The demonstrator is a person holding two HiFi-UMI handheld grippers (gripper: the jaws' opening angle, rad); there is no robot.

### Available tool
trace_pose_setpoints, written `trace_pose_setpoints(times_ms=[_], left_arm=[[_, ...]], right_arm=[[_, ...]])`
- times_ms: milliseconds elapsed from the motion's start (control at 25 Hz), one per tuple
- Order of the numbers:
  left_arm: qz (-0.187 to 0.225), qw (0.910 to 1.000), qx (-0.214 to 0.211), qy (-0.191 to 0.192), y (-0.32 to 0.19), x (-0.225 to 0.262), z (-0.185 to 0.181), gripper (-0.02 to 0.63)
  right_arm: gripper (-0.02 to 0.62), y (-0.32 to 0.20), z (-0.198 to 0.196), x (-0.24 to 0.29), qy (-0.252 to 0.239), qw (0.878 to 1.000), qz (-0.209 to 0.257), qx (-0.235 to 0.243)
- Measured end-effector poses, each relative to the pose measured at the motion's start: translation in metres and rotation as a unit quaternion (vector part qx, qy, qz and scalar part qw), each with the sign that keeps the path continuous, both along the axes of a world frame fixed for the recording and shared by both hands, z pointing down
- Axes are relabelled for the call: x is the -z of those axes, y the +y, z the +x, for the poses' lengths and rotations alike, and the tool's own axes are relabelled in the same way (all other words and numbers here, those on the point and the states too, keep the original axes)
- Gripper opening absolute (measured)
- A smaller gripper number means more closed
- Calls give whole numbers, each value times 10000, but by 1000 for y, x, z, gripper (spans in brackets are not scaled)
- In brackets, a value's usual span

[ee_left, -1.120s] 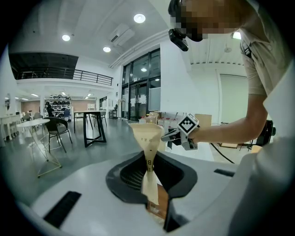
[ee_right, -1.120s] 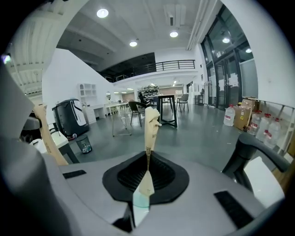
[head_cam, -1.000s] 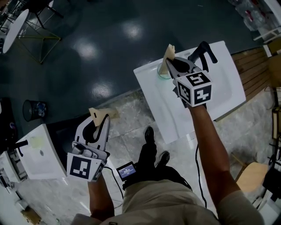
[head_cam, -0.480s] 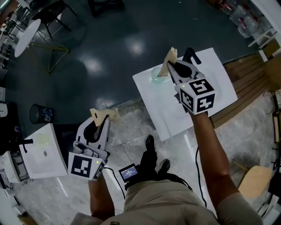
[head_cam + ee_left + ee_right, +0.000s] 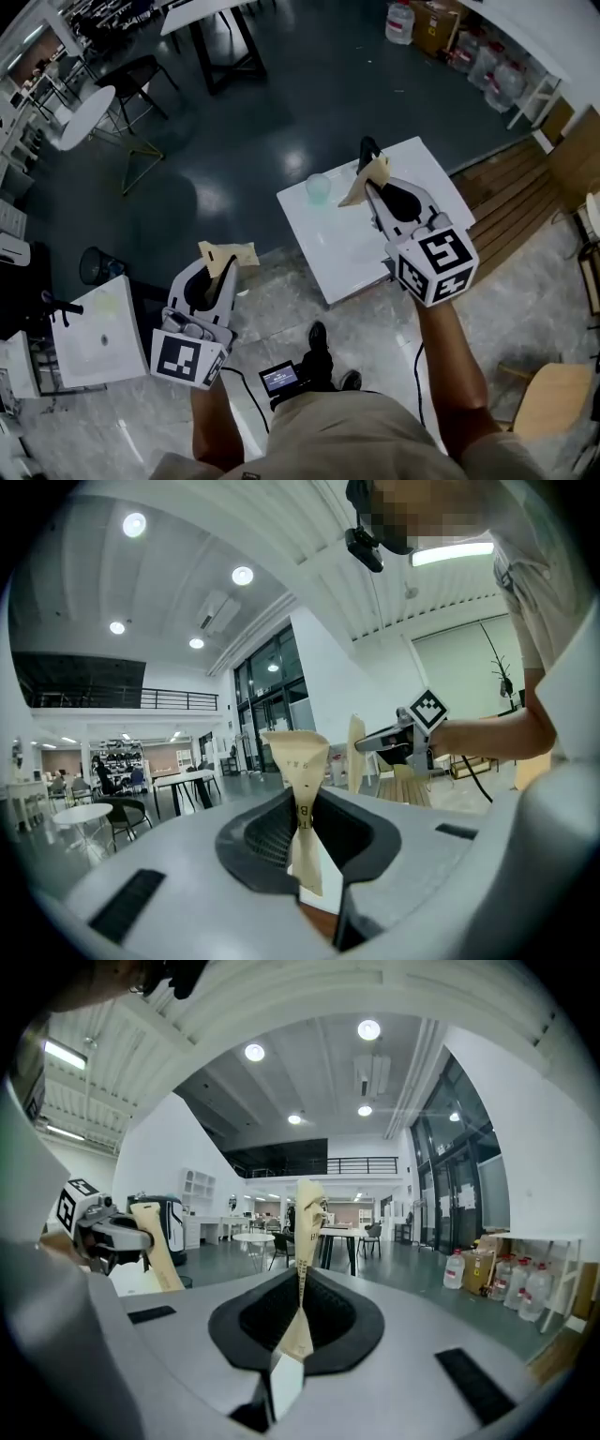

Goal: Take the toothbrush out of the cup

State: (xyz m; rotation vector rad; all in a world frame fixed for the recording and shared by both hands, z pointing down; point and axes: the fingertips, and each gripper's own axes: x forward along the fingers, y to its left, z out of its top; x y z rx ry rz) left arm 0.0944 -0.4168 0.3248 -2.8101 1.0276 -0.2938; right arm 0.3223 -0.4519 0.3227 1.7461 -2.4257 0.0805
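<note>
white table [image 5: 356, 253] bears a pale cup [image 5: 319, 187]; both grippers [image 5: 223, 272] [image 5: 373, 195] pinch tan slips [image 5: 302, 761] [image 5: 305, 1213].

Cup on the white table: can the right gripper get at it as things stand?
Probably yes for reach: nothing stands between the right gripper and the cup on the white table. But its jaws are shut on a tan paper strip, so gripping looks blocked.

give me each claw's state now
left claw: closed on a tan strip
right claw: closed on a second tan strip
</note>
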Motion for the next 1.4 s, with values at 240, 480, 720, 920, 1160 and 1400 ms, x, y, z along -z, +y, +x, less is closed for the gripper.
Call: trace_pose_setpoints(times_ms=[240,480,720,920,1160,1400], left_arm=[[459,9989,-41,-11,74,38,9,57],[748,9972,48,-43,139,70,2,57],[921,9955,154,-139,183,89,-3,57],[938,9946,352,-279,196,102,-7,57],[767,9938,716,-375,206,100,-39,57],[615,9917,1065,-365,214,84,-108,57]], right_arm=[[14,116,-5,49,-48,9987,473,208],[14,195,-13,77,-11,9969,708,331],[14,238,-17,91,-85,9956,822,448],[14,246,-24,92,-275,9941,703,773],[14,254,-59,94,-396,9901,589,1210],[14,255,-128,76,-403,9855,412,1598]])
